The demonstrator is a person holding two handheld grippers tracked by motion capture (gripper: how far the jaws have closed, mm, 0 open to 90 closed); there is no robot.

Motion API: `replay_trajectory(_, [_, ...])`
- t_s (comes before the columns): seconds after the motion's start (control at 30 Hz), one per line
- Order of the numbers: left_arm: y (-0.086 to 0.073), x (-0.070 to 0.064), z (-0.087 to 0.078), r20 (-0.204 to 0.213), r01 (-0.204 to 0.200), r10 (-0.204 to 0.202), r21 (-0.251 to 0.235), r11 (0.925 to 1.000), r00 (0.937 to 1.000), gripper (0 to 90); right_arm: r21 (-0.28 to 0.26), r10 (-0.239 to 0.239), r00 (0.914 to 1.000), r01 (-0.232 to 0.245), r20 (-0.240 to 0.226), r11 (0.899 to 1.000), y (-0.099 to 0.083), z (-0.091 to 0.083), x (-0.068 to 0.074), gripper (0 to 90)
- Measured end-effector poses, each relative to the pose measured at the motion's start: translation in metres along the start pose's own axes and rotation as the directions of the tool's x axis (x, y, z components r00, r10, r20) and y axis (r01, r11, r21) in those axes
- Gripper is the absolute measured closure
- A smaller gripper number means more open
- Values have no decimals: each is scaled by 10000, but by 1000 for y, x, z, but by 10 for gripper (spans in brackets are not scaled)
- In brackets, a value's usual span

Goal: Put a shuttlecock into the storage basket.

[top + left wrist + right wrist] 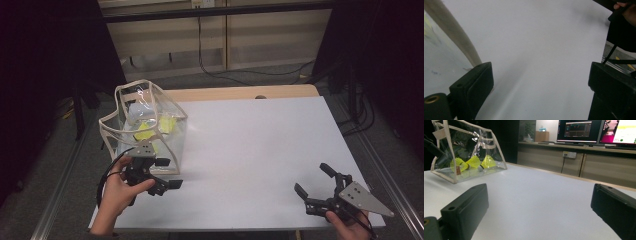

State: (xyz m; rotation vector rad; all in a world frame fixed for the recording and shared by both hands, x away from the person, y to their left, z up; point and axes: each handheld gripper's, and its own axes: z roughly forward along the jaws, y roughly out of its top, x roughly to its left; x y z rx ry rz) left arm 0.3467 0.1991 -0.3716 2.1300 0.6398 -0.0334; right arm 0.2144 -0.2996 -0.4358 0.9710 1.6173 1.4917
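A clear plastic bag point(150, 122) with beige trim stands at the table's left side, holding yellow shuttlecocks point(147, 131). In the right gripper view the bag point(469, 152) is far off at upper left, with three shuttlecocks point(474, 162) lying inside. My left gripper point(167, 174) is open just in front of the bag's near corner, not touching it; the beige edge of the bag point(456, 37) runs past its left jaw. My right gripper point(314, 181) is open near the front right of the table, jaws wide with nothing between them.
The white table top point(250, 145) spreads between the two grippers. A wooden strip point(240, 93) borders its far edge. Cables point(240, 72) lie on the floor behind. Monitors point(596, 131) stand on a counter in the right gripper view.
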Motion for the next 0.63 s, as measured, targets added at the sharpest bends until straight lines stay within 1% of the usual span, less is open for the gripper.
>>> replay_trajectory(0.03, [-1, 0, 0, -19, 60, -60, -38, 10000, 10000, 64, -1, 3, 10000, -3, 0, 10000, 0, 0, 0, 13])
replay_trajectory(0.1, [-3, 1, -1, -98, 54, -54, -29, 10000, 9999, 64, 0, 2, 10000, -2, -4, 10000, 0, 0, 0, 13])
replay_trajectory(0.13, [-4, 2, -1, -110, 45, -44, 44, 10000, 9999, 64, -3, -6, 10000, 6, -2, 10000, 0, 0, 0, 13])
replay_trajectory(0.17, [-5, 2, -1, -153, 85, -86, -37, 10000, 9998, 64, -1, -9, 10000, 9, 0, 10000, 0, 0, 0, 13])
replay_trajectory(0.23, [-7, 2, -1, -177, 85, -86, -27, 10000, 9998, 63, -3, -9, 10000, 9, -5, 10000, 0, 0, 0, 13])
replay_trajectory(0.3, [-9, 3, -1, -196, 91, -90, 48, 9999, 9998, 63, -4, -8, 10000, 8, -2, 10000, 0, 0, 0, 13])
replay_trajectory(0.43, [-13, 4, -2, -238, 192, -196, -155, 9997, 9995, 62, 9, -1, 10000, 1, 1, 10000, 0, 0, 0, 13])
replay_trajectory(0.5, [-14, 5, -2, -221, 135, -136, -45, 9999, 9997, 62, -18, -8, 10000, 8, 13, 10000, 0, 0, 0, 13])
replay_trajectory(0.57, [-15, 6, -3, -271, 141, -142, -52, 9999, 9995, 62, -25, -12, 10000, 13, 31, 10000, 0, 0, 0, 13])
replay_trajectory(0.63, [-16, 6, -3, -225, 226, -229, -144, 9996, 9995, 61, -14, -13, 10000, 13, 17, 10000, 0, 0, 0, 13])
